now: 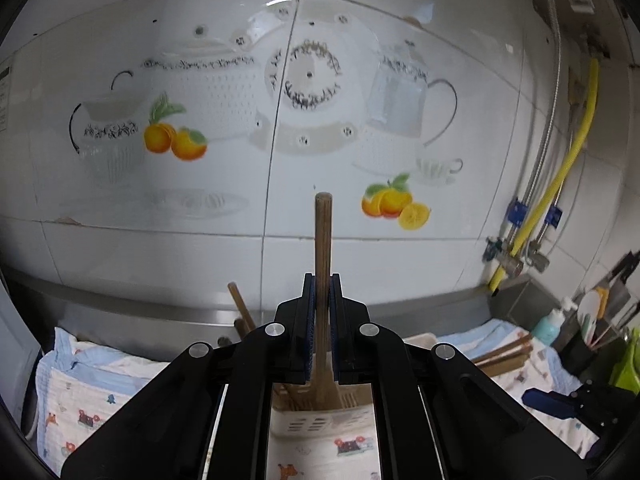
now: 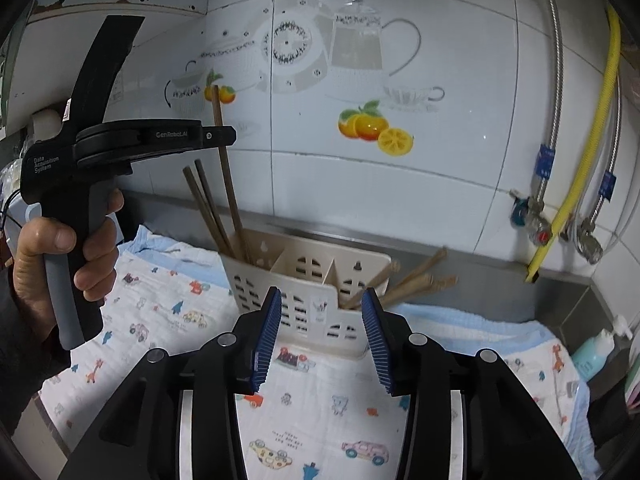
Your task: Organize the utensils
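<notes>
My left gripper (image 1: pixel 320 284) is shut on a brown chopstick (image 1: pixel 322 236) that stands upright, its lower end in the left compartment of the cream utensil holder (image 1: pixel 320 420). In the right wrist view the left gripper (image 2: pixel 230 136) holds that chopstick (image 2: pixel 224 160) above the holder (image 2: pixel 304 304), beside two other chopsticks (image 2: pixel 204 208) leaning in the same compartment. Several chopsticks (image 2: pixel 412 280) lie on the cloth behind the holder's right side. My right gripper (image 2: pixel 322 332) is open and empty, just in front of the holder.
A patterned white cloth (image 2: pixel 328 408) covers the steel counter. The tiled wall (image 2: pixel 460 184) stands close behind. A yellow hose (image 2: pixel 592 140) and valves (image 2: pixel 536 228) are at the right. A soap bottle (image 2: pixel 596 352) stands at the far right.
</notes>
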Available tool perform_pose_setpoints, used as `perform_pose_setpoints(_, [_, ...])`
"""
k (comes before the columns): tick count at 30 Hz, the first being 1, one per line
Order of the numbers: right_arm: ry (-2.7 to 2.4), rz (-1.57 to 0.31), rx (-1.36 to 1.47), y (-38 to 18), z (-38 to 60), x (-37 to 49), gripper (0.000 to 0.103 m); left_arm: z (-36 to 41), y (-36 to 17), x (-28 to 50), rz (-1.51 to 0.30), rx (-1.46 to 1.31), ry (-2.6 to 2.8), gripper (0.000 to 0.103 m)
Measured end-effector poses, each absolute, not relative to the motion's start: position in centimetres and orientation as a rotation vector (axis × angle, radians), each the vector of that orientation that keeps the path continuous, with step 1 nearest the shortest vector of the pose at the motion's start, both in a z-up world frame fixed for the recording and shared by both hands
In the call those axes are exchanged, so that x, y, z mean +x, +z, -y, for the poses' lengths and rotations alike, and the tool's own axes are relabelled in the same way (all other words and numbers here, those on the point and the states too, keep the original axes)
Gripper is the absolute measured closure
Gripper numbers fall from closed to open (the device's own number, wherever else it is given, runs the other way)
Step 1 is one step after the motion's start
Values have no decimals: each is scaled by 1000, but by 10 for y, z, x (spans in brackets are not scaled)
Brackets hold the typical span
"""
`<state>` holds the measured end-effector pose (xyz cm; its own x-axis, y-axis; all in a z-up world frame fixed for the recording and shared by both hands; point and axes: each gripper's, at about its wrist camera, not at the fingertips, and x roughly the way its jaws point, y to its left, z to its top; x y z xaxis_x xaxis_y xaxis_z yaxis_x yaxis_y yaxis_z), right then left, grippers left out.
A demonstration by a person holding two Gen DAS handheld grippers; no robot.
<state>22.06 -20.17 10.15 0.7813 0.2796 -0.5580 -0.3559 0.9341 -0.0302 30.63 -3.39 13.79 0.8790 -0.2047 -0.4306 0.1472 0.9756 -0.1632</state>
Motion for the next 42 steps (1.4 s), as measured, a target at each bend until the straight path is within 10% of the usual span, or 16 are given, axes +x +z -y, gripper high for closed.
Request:
perform_pose_setpoints(12, [324, -606, -108, 87, 204, 199, 56, 35, 135, 288, -478, -107, -225, 93])
perform_pose_setpoints(16, [313, -612, -106, 82, 204, 189, 49, 30, 137, 271, -468, -100, -206, 62])
perform_pose_setpoints(29, [284, -632, -53, 73, 208, 152, 35, 8, 125, 191, -465, -98, -162, 21])
perform_pose_setpoints(42, [226, -633, -84, 65, 206, 112, 20, -8, 84, 116, -516, -35, -82, 5])
